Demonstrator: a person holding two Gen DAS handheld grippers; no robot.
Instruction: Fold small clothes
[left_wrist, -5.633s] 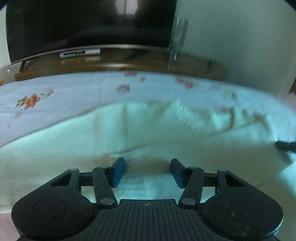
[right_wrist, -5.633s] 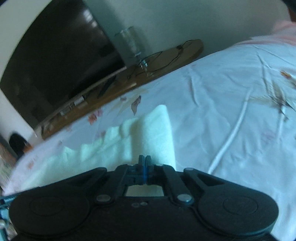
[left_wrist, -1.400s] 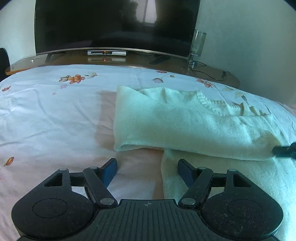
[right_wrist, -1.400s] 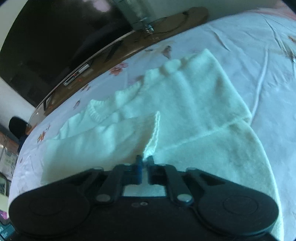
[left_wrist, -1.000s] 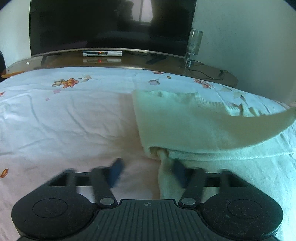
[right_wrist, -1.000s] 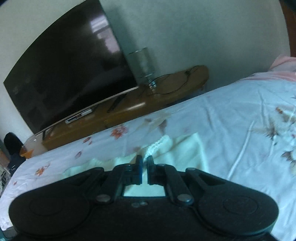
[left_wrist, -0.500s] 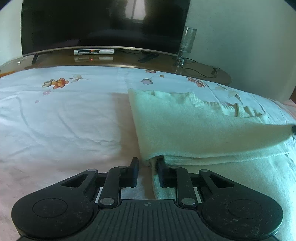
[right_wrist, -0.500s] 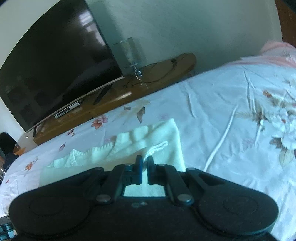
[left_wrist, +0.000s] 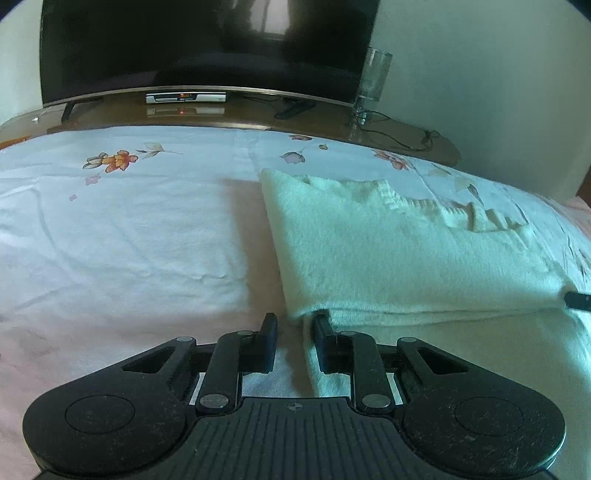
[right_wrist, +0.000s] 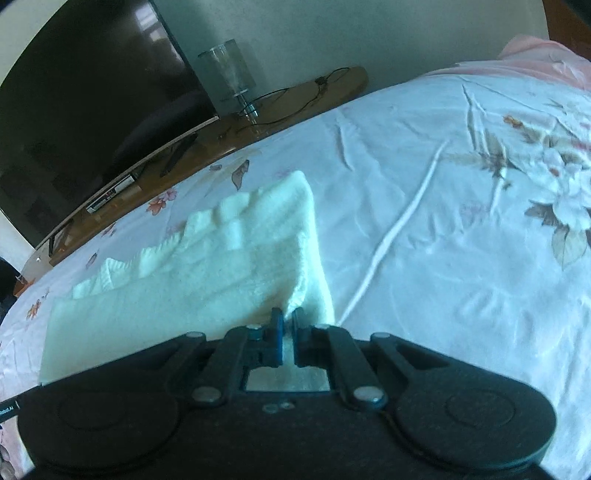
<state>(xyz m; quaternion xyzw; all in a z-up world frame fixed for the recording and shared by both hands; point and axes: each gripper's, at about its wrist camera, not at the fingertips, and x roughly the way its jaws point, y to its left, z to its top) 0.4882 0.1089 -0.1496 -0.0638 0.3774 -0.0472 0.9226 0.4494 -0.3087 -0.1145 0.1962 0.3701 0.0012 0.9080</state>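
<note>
Now, with the pale sweater (left_wrist: 388, 251) on the bed sheet (left_wrist: 129, 240) before the television (left_wrist: 203, 44), the left gripper (left_wrist: 294, 326) pinches its near-left folded corner and the right gripper (right_wrist: 288, 317) grips the opposite corner, so both should lower evenly, edges aligned

The sweater (left_wrist: 388, 251) lies folded on the bed (left_wrist: 129, 240), toward the right half of the left wrist view, with its folded-over layer on top of a lower layer that reaches nearer the camera. The left gripper (left_wrist: 294, 325) sits at the near left corner of that fold, and the right gripper (right_wrist: 287, 320) sits at the near right corner, pinching the fabric's edge. Behind the bed runs a low cabinet (left_wrist: 332, 122), with a television (left_wrist: 207, 44) standing on it and a glass lamp (left_wrist: 375, 77) at the television's right.
</note>
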